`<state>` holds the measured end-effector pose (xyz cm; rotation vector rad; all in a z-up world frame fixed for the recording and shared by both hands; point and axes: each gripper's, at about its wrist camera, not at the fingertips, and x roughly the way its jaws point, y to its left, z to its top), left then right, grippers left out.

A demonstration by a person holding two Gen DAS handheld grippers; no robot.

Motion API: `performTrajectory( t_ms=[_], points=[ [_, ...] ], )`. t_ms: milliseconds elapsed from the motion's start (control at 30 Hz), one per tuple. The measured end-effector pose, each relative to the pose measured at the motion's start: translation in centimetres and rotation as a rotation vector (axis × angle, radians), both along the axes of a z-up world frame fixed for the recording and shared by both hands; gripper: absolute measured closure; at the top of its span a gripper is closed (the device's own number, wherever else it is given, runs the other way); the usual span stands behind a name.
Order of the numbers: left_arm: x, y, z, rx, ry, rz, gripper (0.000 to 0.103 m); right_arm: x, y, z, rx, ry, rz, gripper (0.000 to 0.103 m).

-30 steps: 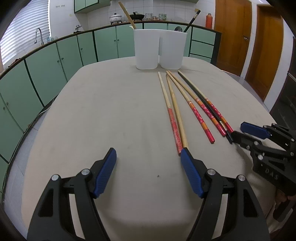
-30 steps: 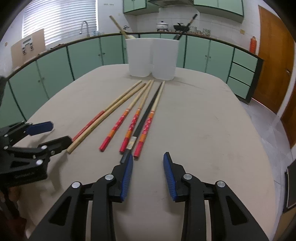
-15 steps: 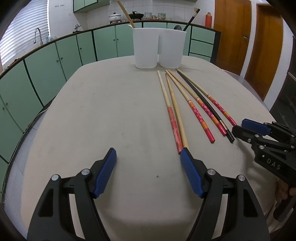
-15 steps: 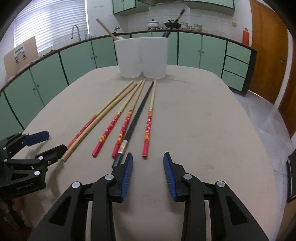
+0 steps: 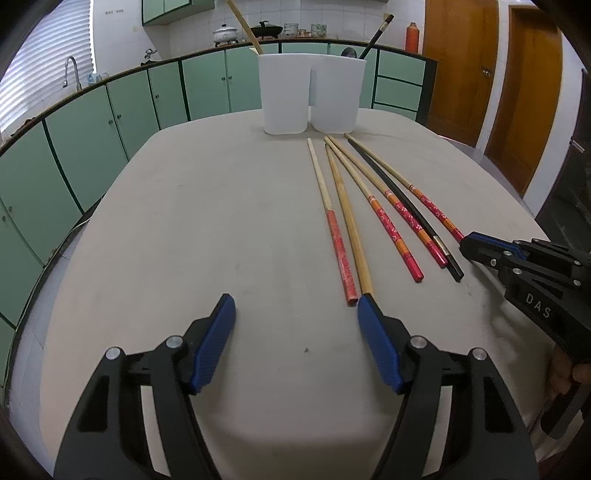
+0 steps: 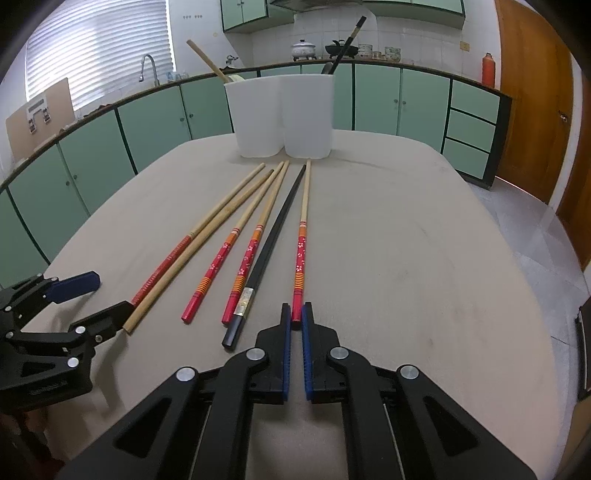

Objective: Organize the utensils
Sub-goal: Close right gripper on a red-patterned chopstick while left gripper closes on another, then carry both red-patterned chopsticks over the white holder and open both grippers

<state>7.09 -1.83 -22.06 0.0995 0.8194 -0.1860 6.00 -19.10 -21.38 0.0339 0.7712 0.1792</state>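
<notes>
Pads of the right gripper (image 6: 296, 314) are pinching the red end of a chopstick (image 6: 301, 243) lying on the surface (image 6: 424, 258); the left gripper (image 5: 295, 314) is hovering wide, its jaws closing slightly on nothing.

My right gripper (image 6: 295, 319) hides the red end of the floral chopstick (image 6: 301, 247) between its pads. White holders (image 5: 312, 94) hide the lower parts of the wooden handle (image 5: 245, 26) and black handle (image 5: 375, 35). My hand (image 5: 567, 373) is cut off at the frame edge. Countertop pots (image 6: 304, 48) too small to read.
</notes>
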Motion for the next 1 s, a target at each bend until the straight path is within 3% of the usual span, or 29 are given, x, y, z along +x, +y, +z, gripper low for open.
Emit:
performTrajectory(
  t_ms=[167, 233, 333, 533, 767, 1000],
  points=[
    [0.3, -0.4, 0.0, -0.003, 0.006, 0.0, 0.037, 0.1, -0.1, 0.0, 0.004, 0.0, -0.001, 0.097],
    [0.6, -0.7, 0.0, -0.007, 0.005, -0.001, 0.043, 0.1, -0.1, 0.1, 0.004, 0.0, -0.001, 0.097],
    [0.7, -1.2, -0.1, -0.002, -0.004, -0.014, 0.057, 0.1, -0.3, 0.0, 0.01, 0.001, 0.0, 0.097],
    [0.5, -2.4, -0.1, -0.007, -0.017, -0.067, 0.097, 0.3, -0.3, 0.0, 0.008, 0.004, -0.002, 0.097],
    [0.4, -2.4, 0.1, -0.011, -0.038, -0.056, 0.098, 0.3, -0.8, 0.1, 0.042, -0.001, -0.014, 0.098],
    [-0.1, -1.9, 2.1, -0.03, -0.091, -0.036, 0.098, -0.2, -1.3, 1.9, 0.042, -0.063, -0.023, 0.098]
  ],
)
